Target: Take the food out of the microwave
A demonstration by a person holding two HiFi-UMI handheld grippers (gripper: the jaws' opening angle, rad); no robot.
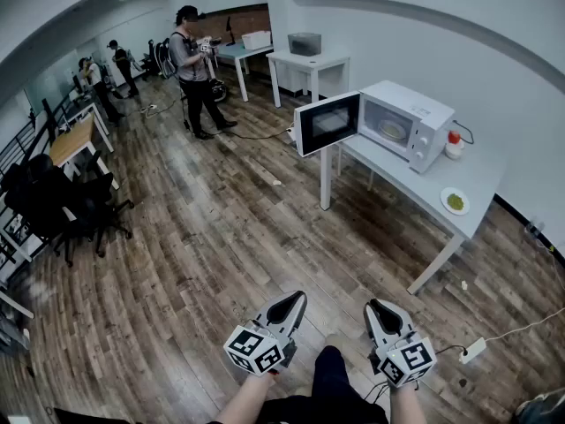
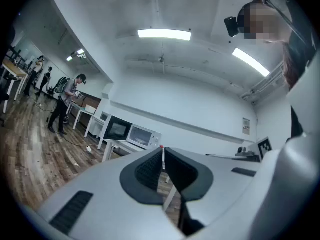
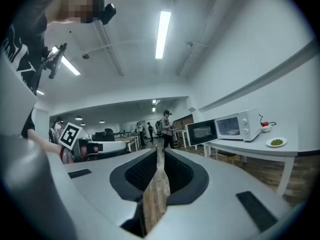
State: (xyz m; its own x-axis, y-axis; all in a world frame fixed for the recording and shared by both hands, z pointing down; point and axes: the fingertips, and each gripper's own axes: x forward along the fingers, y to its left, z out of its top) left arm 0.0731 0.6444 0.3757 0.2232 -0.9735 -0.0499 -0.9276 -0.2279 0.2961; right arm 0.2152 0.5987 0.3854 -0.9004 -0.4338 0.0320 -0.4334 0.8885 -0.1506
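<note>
A white microwave [image 1: 408, 124] stands on a long white table [image 1: 481, 179] at the right, far ahead of me. Its door [image 1: 327, 123] hangs open to the left, and a plate with food [image 1: 393, 131] lies inside. The same microwave [image 2: 141, 135] is small in the left gripper view and clearer as the microwave [image 3: 239, 125] in the right gripper view. My left gripper [image 1: 296, 299] and right gripper [image 1: 376, 306] are low over the wooden floor, both shut and holding nothing. They are well short of the table.
On the table lie a small plate of green food [image 1: 455, 201] and a red-capped bottle [image 1: 454, 143]. A power strip [image 1: 472, 350] with cable lies on the floor at the right. A person [image 1: 196, 69] stands at the back; desks and black chairs [image 1: 66, 206] fill the left.
</note>
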